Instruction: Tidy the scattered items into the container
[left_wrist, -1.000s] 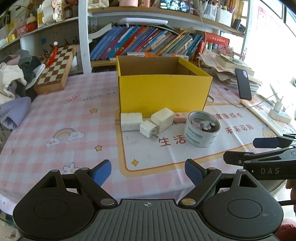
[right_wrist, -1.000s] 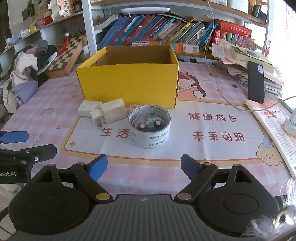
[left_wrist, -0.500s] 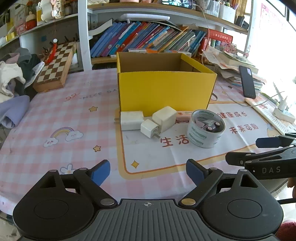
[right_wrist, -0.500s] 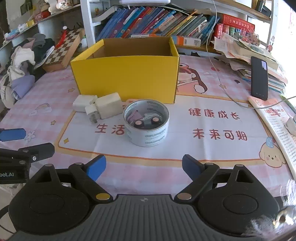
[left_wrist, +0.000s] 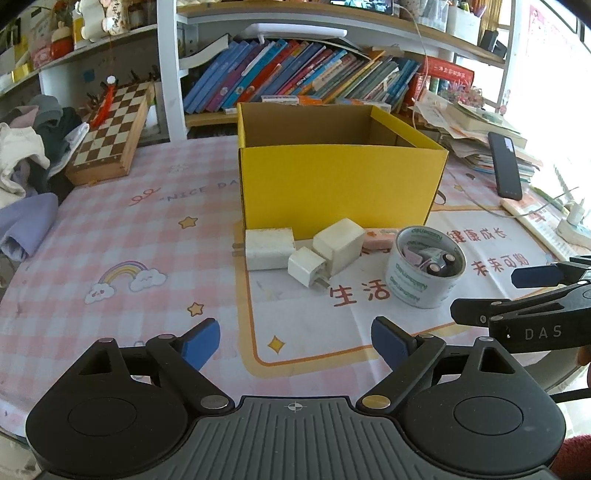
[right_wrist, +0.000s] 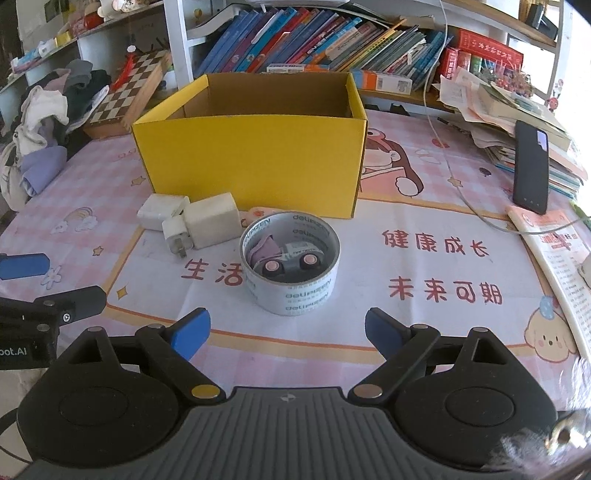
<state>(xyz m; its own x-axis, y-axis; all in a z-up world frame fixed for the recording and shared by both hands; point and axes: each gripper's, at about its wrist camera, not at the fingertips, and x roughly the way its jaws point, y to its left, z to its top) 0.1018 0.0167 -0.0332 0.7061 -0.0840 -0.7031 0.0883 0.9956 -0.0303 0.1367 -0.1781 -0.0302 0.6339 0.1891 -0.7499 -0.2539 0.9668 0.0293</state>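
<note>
An open yellow cardboard box (left_wrist: 340, 184) (right_wrist: 255, 162) stands mid-table. In front of it lie three white chargers (left_wrist: 338, 245) (right_wrist: 212, 219), a pink eraser (left_wrist: 380, 238) (right_wrist: 256, 213) and a roll of tape (left_wrist: 424, 284) (right_wrist: 295, 284) with a small toy car (right_wrist: 291, 256) inside it. My left gripper (left_wrist: 295, 343) is open and empty, short of the chargers. My right gripper (right_wrist: 286, 332) is open and empty, just short of the tape roll. Each gripper shows at the edge of the other's view.
A chessboard (left_wrist: 110, 129) and a pile of clothes (left_wrist: 26, 158) lie at the back left. A black phone (right_wrist: 530, 170) rests on stacked papers at the right, with a white cable (right_wrist: 454, 177) across the cloth. A bookshelf (right_wrist: 314, 40) stands behind the box.
Both grippers have moved forward toward the box and items, which now look larger and closer. Both stay open; nothing on the table has moved.
</note>
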